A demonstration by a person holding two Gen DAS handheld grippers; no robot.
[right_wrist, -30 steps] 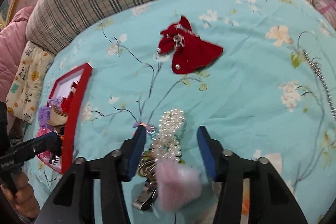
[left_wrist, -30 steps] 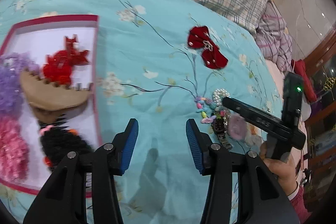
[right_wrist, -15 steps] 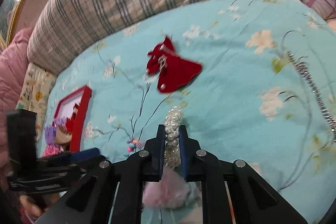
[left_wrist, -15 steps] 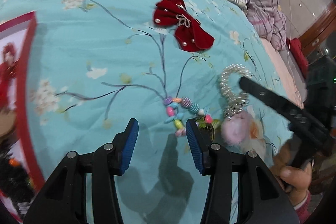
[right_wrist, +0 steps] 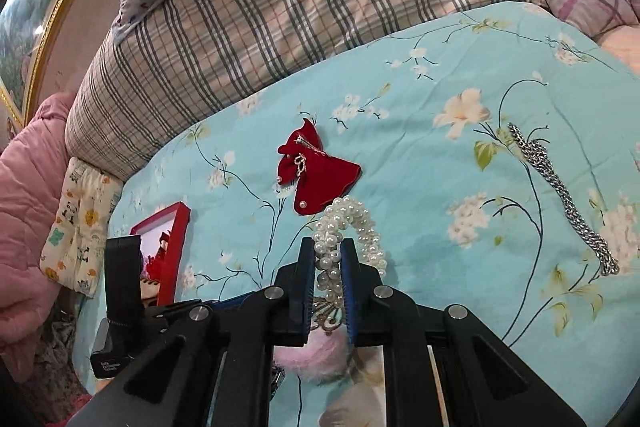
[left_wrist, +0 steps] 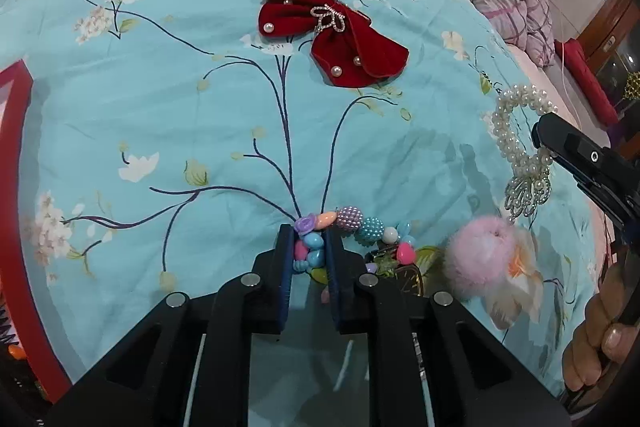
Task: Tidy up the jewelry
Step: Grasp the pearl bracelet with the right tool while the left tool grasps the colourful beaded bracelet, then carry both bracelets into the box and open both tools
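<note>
On the turquoise floral bedspread lies a colourful bead bracelet [left_wrist: 360,225]. My left gripper [left_wrist: 310,247] points down at it and its jaws are closing, with the near beads pinched between the blue pads. A white pearl bracelet [right_wrist: 352,219] with a silver charm hangs above the bed, and my right gripper [right_wrist: 327,259] is shut on it. In the left wrist view the same pearl bracelet [left_wrist: 506,131] dangles at the right. A red velvet bow [left_wrist: 332,27] lies farther back. The red-rimmed box [left_wrist: 16,187] is at the far left.
A pink pompom with a pale flower [left_wrist: 480,255] and a gold watch [left_wrist: 412,277] lie right of the beads. A silver chain [right_wrist: 560,195] stretches along the bed's right side. Plaid pillows [right_wrist: 280,7] bound the far edge. A hand [left_wrist: 600,339] grips the right tool.
My left gripper swung right from the red box to the bead bracelet, sank and closed on it. My right gripper shut on the pearl bracelet and lifted it off the bed.
</note>
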